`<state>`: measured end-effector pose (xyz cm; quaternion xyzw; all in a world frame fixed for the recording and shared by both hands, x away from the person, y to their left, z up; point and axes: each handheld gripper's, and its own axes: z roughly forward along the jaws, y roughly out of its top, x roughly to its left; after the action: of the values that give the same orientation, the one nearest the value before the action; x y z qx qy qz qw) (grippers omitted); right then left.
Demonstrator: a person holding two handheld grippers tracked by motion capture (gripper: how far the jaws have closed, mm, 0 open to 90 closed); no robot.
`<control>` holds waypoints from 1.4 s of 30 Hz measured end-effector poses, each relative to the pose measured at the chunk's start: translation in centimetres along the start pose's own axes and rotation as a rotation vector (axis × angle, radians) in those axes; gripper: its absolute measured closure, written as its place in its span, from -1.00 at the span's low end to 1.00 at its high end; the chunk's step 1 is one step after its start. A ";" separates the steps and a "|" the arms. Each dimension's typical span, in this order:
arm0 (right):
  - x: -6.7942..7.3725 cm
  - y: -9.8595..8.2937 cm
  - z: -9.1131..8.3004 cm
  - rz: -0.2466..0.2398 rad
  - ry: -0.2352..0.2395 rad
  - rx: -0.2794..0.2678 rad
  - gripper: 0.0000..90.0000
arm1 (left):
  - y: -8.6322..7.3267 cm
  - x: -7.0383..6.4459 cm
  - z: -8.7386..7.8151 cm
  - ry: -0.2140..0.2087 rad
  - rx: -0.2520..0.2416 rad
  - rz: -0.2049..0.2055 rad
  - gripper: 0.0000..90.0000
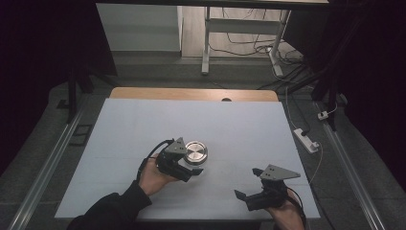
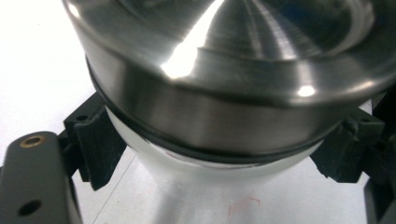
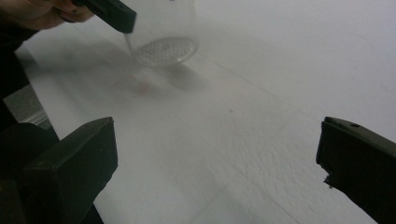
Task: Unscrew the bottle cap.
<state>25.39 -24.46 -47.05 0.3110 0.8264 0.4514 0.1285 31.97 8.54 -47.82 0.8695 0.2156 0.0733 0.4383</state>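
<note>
Meanwhile the left tool [image 1: 191, 170] pinches the steel-lidded jar [image 1: 196, 154], while the right tool [image 1: 249, 184] rests spread on the table [image 1: 239, 124].

black sleeve [image 1: 112, 208], black grippers, grey plates, seemingly brass screw

jar [image 2: 224, 116]: lid top cut off | base hidden | contents: unclear

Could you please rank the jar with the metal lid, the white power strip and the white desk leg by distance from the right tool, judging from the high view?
From the right tool, near the table's front right:
1. Jar with the metal lid, to its left, between the left tool's jaws.
2. White power strip, on the floor off the table's right edge.
3. White desk leg, far behind the table.
</note>
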 end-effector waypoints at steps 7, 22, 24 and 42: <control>0.8 1.6 1.2 -0.026 0.059 -0.011 -1.00 | 0.0 0.0 0.0 -0.004 -0.003 -0.001 -0.65; 2.8 5.8 4.6 -0.096 0.109 0.045 -1.00 | 0.0 -0.1 0.0 -0.002 -0.004 0.000 -0.65; 2.9 6.4 5.0 -0.096 0.114 0.044 -1.00 | 0.0 -0.1 0.0 -0.002 -0.002 0.002 -0.65; 4.1 10.3 9.5 -0.113 0.083 -0.007 -0.99 | 0.1 -0.2 0.1 -0.004 0.009 0.006 -0.65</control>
<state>31.01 -11.42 -43.56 0.2447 0.8457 0.4587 0.1206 31.80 8.36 -47.78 0.8722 0.2124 0.0719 0.4348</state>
